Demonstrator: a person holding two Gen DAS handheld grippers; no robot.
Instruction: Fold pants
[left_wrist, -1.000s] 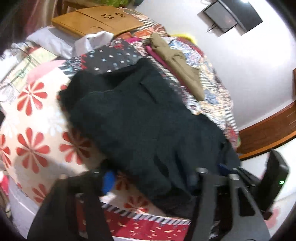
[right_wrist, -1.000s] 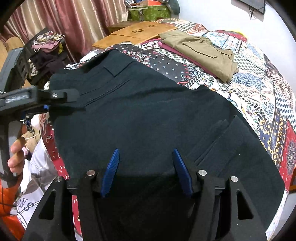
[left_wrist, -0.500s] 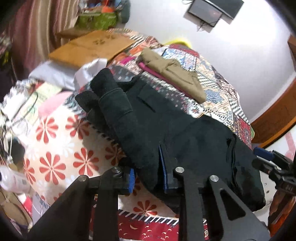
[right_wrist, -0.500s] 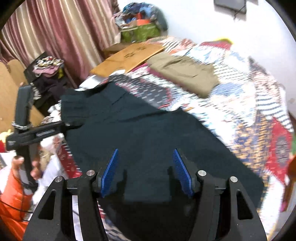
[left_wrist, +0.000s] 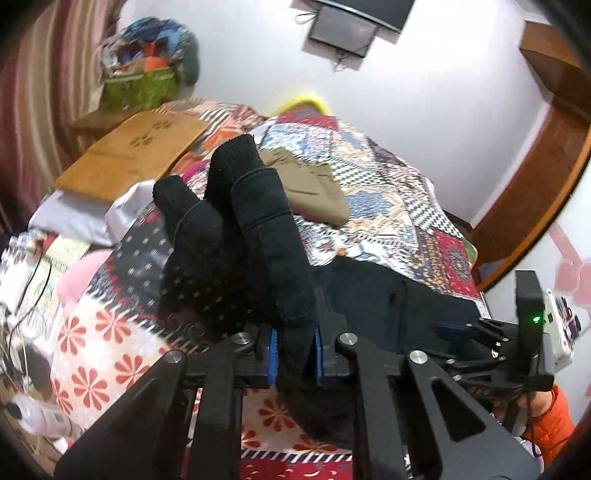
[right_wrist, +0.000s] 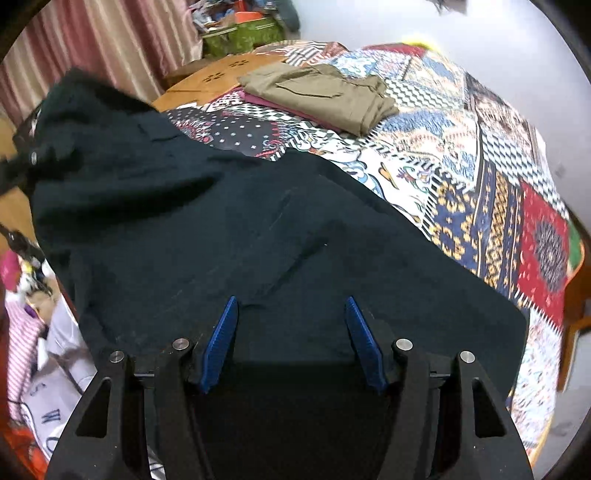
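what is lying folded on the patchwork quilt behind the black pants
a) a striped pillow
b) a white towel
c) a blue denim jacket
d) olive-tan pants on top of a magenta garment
d: the right wrist view shows folded olive-tan pants resting on a magenta garment on the quilt, beyond the black pants.

Matt black cloth pants (right_wrist: 258, 229); wooden board (left_wrist: 136, 155).
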